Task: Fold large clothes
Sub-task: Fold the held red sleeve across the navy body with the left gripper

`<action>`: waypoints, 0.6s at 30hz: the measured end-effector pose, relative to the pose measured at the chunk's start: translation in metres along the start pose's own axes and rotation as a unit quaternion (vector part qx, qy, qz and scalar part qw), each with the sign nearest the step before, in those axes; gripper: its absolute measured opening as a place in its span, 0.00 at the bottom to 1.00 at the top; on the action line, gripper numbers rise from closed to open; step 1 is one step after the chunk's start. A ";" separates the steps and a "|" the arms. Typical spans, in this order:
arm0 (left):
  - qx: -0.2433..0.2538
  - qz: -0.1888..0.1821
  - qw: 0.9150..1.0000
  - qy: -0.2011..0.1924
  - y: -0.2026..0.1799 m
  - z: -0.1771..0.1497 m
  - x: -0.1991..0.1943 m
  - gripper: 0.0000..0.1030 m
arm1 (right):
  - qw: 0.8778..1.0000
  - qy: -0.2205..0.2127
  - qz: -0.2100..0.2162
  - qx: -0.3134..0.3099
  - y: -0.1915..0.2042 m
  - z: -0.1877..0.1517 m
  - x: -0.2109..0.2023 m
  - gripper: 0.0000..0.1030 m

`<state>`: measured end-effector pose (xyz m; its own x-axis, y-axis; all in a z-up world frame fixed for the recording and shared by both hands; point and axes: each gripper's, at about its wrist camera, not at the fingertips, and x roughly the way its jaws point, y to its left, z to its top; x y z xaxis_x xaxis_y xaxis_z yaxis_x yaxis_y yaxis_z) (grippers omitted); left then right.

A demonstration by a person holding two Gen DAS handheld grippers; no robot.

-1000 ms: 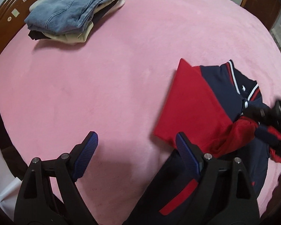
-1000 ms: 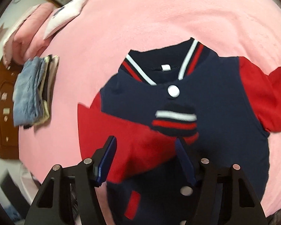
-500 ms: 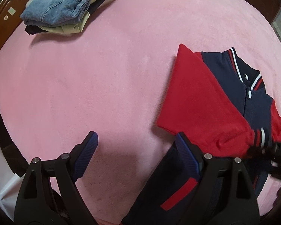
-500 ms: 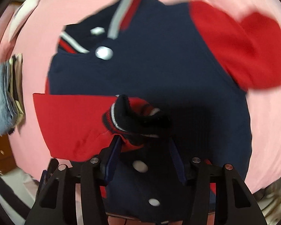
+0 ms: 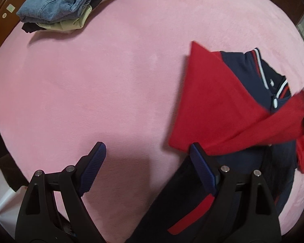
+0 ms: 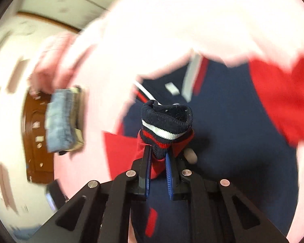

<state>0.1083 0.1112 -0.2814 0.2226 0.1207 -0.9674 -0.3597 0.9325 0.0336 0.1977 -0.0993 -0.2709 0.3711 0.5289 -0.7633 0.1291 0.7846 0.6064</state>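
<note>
Navy jacket with red sleeves, spread front-up on a pink blanket, toward the right side in the left wrist view, collar away from the camera. One red sleeve drawn across the chest, pulled taut toward the right edge of that view. Striped cuff of that sleeve, navy with a white and a red band, bunched up and standing above the right gripper. Jaws just closed in, now clamped on the cuff and the red cloth under it, lifted clear of the jacket's navy front. White snap buttons down the front, one just beside the clamped cuff. Other red sleeve lying out to the right in the right wrist view.

Left gripper spread wide, holding nothing, one finger over bare blanket, the other over the jacket's lower edge.

Farther off, a stack of folded clothes with jeans on top, near the blanket's far left corner, well apart from the jacket. Brown wooden furniture beyond it. Right wrist view smeared by motion blur.
</note>
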 end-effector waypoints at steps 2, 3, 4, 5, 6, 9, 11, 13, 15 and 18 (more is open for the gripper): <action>0.004 -0.009 1.000 -0.005 -0.005 0.000 -0.001 0.81 | 0.997 -0.046 -0.003 -0.057 0.011 0.005 -0.012 0.12; 0.009 -0.007 1.000 -0.007 -0.007 0.000 -0.001 0.81 | 0.996 -0.060 -0.011 -0.070 0.015 0.007 -0.024 0.12; 0.015 -0.004 1.000 -0.006 -0.011 -0.001 0.000 0.81 | 0.991 -0.081 -0.042 -0.093 0.011 0.007 -0.025 0.13; 0.022 -0.002 1.000 -0.004 -0.014 -0.003 0.000 0.81 | 0.989 -0.083 -0.065 -0.102 0.008 0.007 -0.030 0.19; 0.025 -0.002 1.000 -0.004 -0.016 -0.003 -0.001 0.81 | 0.986 -0.066 -0.113 -0.106 -0.002 0.008 -0.023 0.25; 0.035 -0.005 0.999 -0.001 -0.020 -0.008 -0.003 0.81 | 0.980 -0.025 -0.181 -0.076 -0.034 0.012 -0.012 0.29; 0.042 -0.001 0.999 0.000 -0.020 -0.010 -0.004 0.81 | 0.982 -0.023 -0.184 -0.024 -0.052 0.013 -0.023 0.52; 0.043 0.000 0.999 -0.002 -0.019 -0.011 -0.005 0.81 | 0.985 -0.034 -0.167 0.008 -0.069 0.013 -0.041 0.68; 0.038 0.002 0.999 -0.005 -0.015 -0.008 -0.004 0.81 | 0.990 -0.042 -0.127 0.037 -0.070 0.017 -0.044 0.68; 0.033 0.002 0.999 -0.008 -0.013 -0.006 -0.006 0.81 | 0.995 -0.010 -0.059 0.077 -0.088 0.017 -0.053 0.69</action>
<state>0.1064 0.0961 -0.2773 0.2353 0.1299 -0.9632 -0.2998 0.9524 0.0552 0.1827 -0.2019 -0.2794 0.3629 0.4280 -0.8277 0.3127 0.7809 0.5408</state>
